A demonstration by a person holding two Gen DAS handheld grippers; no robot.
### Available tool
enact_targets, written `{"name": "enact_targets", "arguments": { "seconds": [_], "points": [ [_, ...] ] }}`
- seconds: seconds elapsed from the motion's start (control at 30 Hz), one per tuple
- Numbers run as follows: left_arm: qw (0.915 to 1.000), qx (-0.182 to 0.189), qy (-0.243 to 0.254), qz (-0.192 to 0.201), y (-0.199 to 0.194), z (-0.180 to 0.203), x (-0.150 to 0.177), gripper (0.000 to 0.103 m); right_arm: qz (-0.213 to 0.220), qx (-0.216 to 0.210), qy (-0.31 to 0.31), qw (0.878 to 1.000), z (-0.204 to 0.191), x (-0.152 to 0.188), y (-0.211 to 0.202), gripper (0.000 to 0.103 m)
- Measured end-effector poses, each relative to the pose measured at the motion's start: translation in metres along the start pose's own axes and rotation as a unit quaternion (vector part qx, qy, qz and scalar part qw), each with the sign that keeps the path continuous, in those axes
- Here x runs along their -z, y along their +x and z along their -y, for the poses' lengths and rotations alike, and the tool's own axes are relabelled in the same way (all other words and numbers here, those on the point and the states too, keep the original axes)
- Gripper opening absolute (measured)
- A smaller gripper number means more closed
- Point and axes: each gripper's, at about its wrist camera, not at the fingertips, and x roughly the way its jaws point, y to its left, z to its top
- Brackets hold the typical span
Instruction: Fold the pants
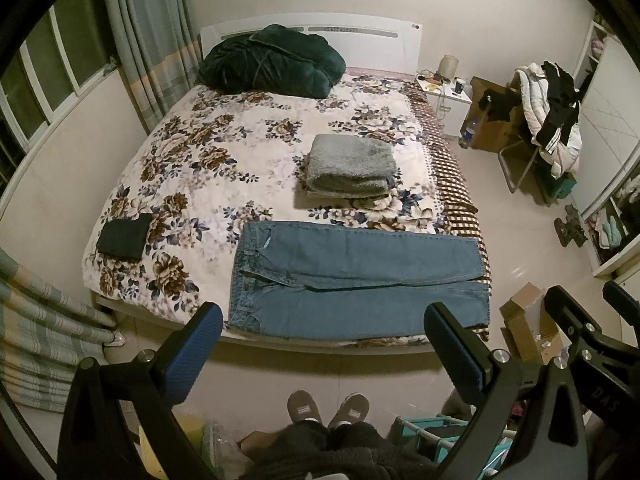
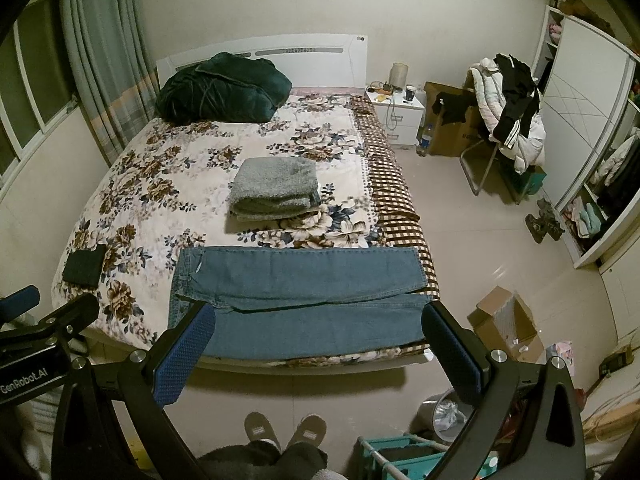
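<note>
Blue jeans (image 1: 352, 276) lie flat along the near edge of the bed, waist to the left, legs to the right, one leg partly over the other. They also show in the right wrist view (image 2: 296, 296). My left gripper (image 1: 324, 340) is open and empty, held above the floor in front of the bed edge. My right gripper (image 2: 316, 340) is open and empty, at the same height, just before the jeans. Part of the right gripper (image 1: 592, 332) shows at the right of the left wrist view.
The bed (image 1: 208, 184) has a floral cover. On it lie a folded grey blanket (image 1: 352, 164), a dark green quilt (image 1: 272, 60) and a small folded black garment (image 1: 124, 236). A cardboard box (image 2: 508, 324) and a clothes-laden chair (image 2: 508, 112) stand at the right.
</note>
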Motion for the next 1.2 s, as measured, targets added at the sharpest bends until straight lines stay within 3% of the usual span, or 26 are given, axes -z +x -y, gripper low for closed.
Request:
{"name": "enact_targets", "arguments": {
  "seconds": [1.2],
  "points": [
    [1.0,0.004,-0.003,0.006,-0.003,0.005,-0.004,0.103,0.004,-0.002,-0.001,1.0,0.005,-0.012,-0.009,0.103]
  ]
}}
